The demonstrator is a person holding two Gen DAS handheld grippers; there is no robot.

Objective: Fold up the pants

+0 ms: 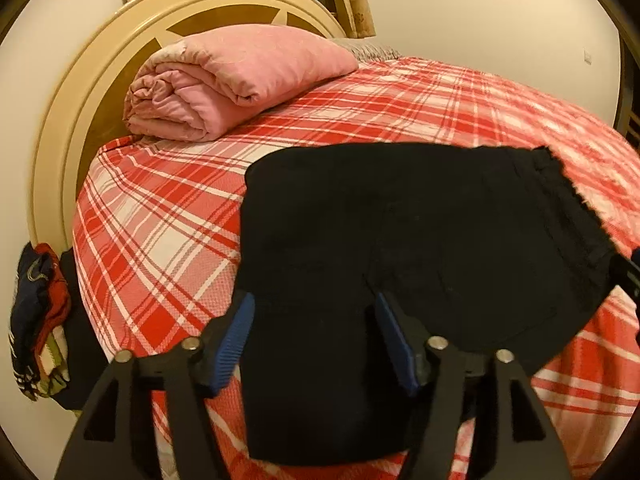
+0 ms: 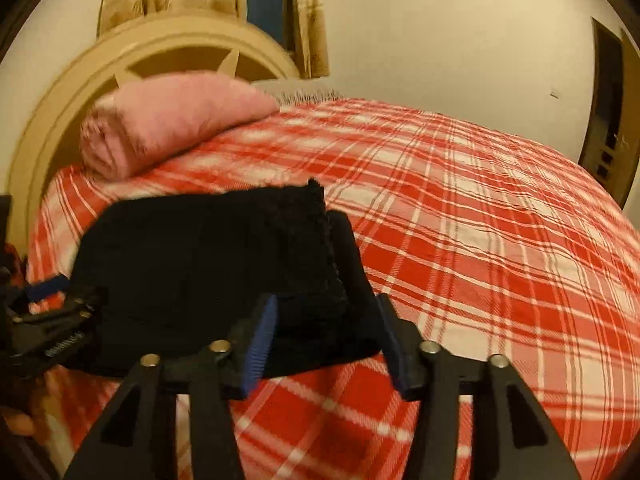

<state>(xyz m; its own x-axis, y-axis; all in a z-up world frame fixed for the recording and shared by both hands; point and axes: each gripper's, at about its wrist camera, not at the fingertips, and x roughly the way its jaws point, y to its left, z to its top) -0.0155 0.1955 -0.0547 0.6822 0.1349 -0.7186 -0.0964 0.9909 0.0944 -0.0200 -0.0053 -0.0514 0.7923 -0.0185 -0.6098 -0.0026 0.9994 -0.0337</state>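
The black pants (image 1: 400, 248) lie folded into a compact stack on the red plaid bed, with the ribbed waistband at the right end. They also show in the right wrist view (image 2: 208, 264). My left gripper (image 1: 314, 312) is open, its blue-padded fingers wide apart over the near left part of the pants, holding nothing. My right gripper (image 2: 326, 320) is open over the near right corner of the stack by the waistband, also holding nothing. The left gripper shows at the left edge of the right wrist view (image 2: 52, 300).
The bed (image 2: 480, 240) has a red and white plaid cover. A rolled pink quilt (image 1: 232, 80) lies against the cream headboard (image 1: 80, 128). Folded clothes (image 1: 36, 320) hang at the bed's left side. Curtains and a wall stand behind.
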